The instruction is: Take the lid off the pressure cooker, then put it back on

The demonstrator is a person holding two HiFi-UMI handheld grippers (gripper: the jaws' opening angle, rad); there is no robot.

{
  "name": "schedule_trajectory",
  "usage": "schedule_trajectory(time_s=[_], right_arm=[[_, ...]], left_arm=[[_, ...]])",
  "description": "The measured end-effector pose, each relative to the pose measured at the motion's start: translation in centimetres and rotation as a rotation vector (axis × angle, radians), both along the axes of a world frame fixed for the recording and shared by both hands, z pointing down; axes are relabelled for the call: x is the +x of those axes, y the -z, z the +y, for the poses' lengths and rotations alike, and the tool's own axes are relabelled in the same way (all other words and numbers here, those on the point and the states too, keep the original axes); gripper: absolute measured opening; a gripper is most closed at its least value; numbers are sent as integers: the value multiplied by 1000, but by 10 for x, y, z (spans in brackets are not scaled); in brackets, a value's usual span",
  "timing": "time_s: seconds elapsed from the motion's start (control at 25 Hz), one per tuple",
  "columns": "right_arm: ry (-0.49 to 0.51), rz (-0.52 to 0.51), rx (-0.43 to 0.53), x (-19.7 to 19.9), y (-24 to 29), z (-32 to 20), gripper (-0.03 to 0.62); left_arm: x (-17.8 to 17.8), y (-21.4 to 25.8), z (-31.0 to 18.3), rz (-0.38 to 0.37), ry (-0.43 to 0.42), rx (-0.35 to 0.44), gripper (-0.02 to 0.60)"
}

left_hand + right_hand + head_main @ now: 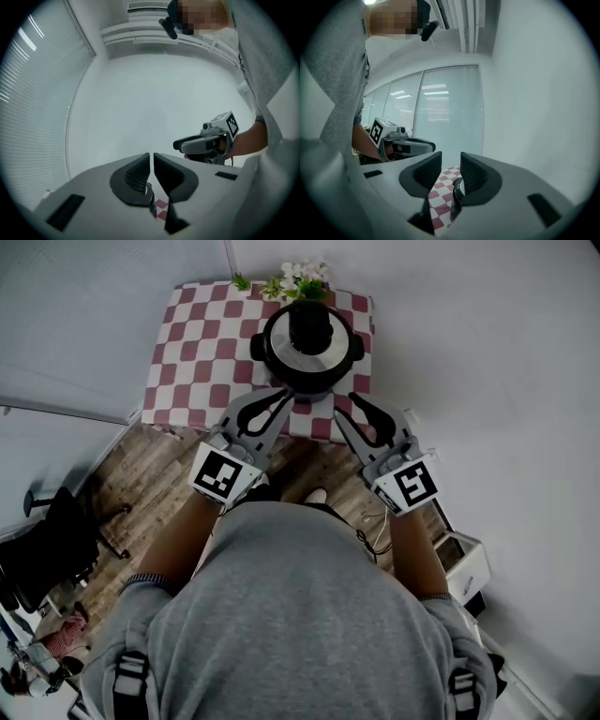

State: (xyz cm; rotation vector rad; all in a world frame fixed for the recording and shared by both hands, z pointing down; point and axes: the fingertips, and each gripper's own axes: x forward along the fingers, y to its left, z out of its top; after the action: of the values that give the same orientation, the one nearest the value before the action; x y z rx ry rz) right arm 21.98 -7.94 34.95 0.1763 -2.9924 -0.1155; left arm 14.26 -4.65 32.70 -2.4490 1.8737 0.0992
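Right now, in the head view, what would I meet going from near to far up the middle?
Grey sweatshirt → left hand-held gripper and right hand-held gripper, abreast → pressure cooker on the checked cloth → flowers.

We reach both arms out ahead of us, our left forearm (178, 538) and right forearm (412, 554) bare and angled slightly toward each other; our left gripper (151, 158) points about level, its jaws drawn together to a thin slit with nothing between them; our right gripper (451, 164) tips a little downward, its jaws a narrow gap apart, the pads pressing on nothing; the two grippers sit side by side, near but apart.
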Motion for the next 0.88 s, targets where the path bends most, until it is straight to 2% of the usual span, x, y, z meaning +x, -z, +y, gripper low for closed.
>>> schedule_trajectory(time_s=[0.24, 0.32, 0.4, 0.88], right_arm=[[28, -24, 0, 15, -1, 6, 99], [19, -37, -2, 19, 0, 6, 70], [4, -47, -7, 22, 1, 6, 5], [-44, -55, 17, 25, 8, 4, 5]], left_arm=[[13, 1, 9, 11, 50, 12, 17], [17, -1, 11, 9, 53, 5, 17], [19, -2, 14, 10, 63, 0, 17], [19, -3, 23, -9, 117, -4, 17]])
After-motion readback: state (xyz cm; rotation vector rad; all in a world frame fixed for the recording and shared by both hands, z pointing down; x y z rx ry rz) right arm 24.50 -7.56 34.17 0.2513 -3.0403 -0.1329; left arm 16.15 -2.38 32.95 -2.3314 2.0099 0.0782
